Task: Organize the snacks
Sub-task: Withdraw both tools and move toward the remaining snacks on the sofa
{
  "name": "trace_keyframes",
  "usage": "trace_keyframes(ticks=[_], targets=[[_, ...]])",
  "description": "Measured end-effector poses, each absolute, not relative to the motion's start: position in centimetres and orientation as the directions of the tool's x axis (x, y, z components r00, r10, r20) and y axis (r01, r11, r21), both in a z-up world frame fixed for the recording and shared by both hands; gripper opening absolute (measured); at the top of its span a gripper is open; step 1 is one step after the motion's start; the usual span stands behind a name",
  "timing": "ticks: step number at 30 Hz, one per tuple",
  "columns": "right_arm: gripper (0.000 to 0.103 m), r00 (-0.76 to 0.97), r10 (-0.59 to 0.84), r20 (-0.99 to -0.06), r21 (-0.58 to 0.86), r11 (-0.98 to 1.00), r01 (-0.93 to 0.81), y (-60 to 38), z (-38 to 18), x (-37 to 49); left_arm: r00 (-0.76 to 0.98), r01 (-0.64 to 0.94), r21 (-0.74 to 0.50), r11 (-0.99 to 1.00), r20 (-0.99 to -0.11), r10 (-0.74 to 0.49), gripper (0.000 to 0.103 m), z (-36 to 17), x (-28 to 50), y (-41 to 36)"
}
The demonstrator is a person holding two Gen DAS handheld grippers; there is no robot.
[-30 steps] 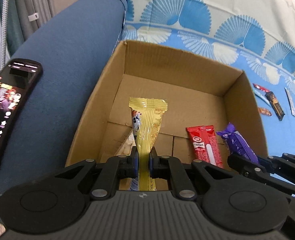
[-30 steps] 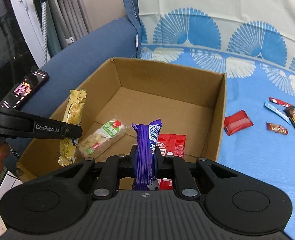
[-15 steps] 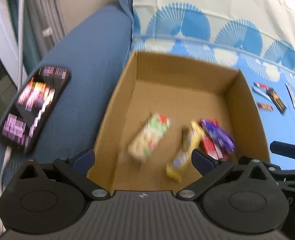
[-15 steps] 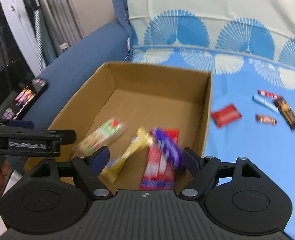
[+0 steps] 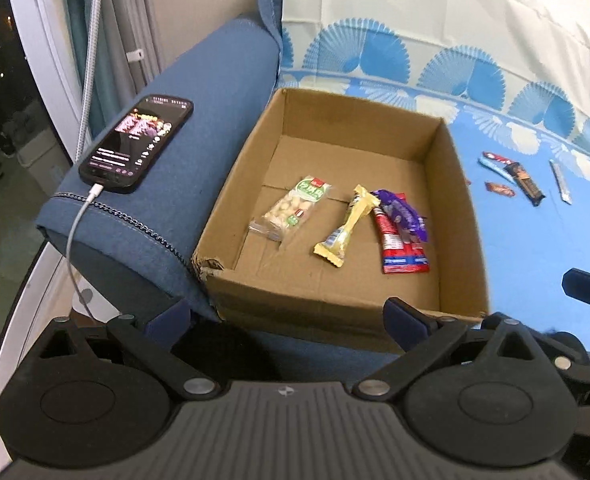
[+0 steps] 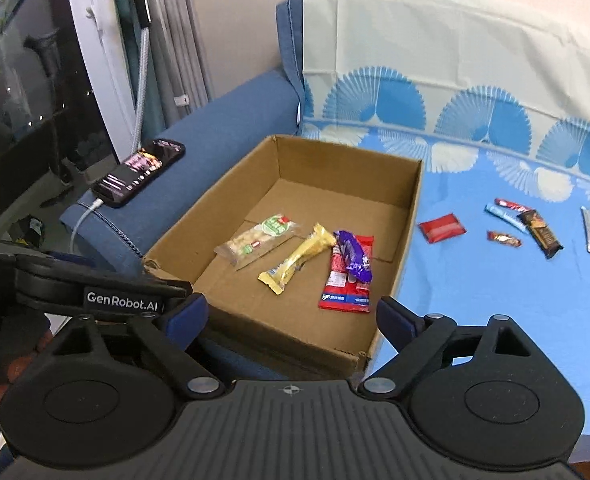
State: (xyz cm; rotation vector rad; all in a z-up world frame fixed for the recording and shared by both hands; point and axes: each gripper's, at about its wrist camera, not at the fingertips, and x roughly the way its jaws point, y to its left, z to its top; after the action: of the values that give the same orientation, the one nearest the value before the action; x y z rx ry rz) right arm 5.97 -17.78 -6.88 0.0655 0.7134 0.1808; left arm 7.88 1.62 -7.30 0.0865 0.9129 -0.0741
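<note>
Both tools stand wide apart and empty; the left tool is fully spread, and the right tool has just been opening with nothing between its jaws. Four snacks lie in the open brown cardboard box, near its front edge: a clear nut packet, a yellow bar, a red wrapper and a purple bar atop it. More wrapped snacks lie loose on the blue fan-patterned sofa cover, to the box's right. Next, I judge, reach right, approach each flat wrapper low and pinch across its narrow width.

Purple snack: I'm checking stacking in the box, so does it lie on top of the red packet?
Yes, the purple snack rests across the upper part of the red packet inside the cardboard box.
</note>
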Motion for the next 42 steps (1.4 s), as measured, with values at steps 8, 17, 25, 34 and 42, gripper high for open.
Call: trace_keyframes(ticks=[8,17,25,34,42], targets=[[0.096,0.788,0.178,-0.590,0.128,0.984,-0.126,-18.4,-5.3,2.1,0.667,0.119,0.062,0.991,-0.745,-0.033,0.103,-5.2,3.8,0.8],[0.100,0.826,0.187,-0.532,0.143,0.981,-0.130,-18.8,-4.2,-0.6,0.715,0.117,0.079,0.990,-0.699,-0.029,0.103,-3.3,1.6,0.7],[0.100,0.830,0.190,-0.524,0.151,0.980,-0.130,-19.0,-4.2,-1.2,0.721,0.120,0.093,0.988,-0.692,-0.022,0.103,-2.9,1.0,0.4],[0.101,0.827,0.198,-0.526,0.179,0.977,-0.119,-19.6,-4.5,-1.0,0.719,0.135,0.110,0.985,-0.695,-0.021,0.103,-3.0,1.3,0.0],[0.101,0.832,0.191,-0.520,0.217,0.972,-0.087,-21.3,-5.0,-0.3,0.687,0.185,0.143,0.972,-0.726,-0.024,0.103,-3.8,2.6,-2.2]])
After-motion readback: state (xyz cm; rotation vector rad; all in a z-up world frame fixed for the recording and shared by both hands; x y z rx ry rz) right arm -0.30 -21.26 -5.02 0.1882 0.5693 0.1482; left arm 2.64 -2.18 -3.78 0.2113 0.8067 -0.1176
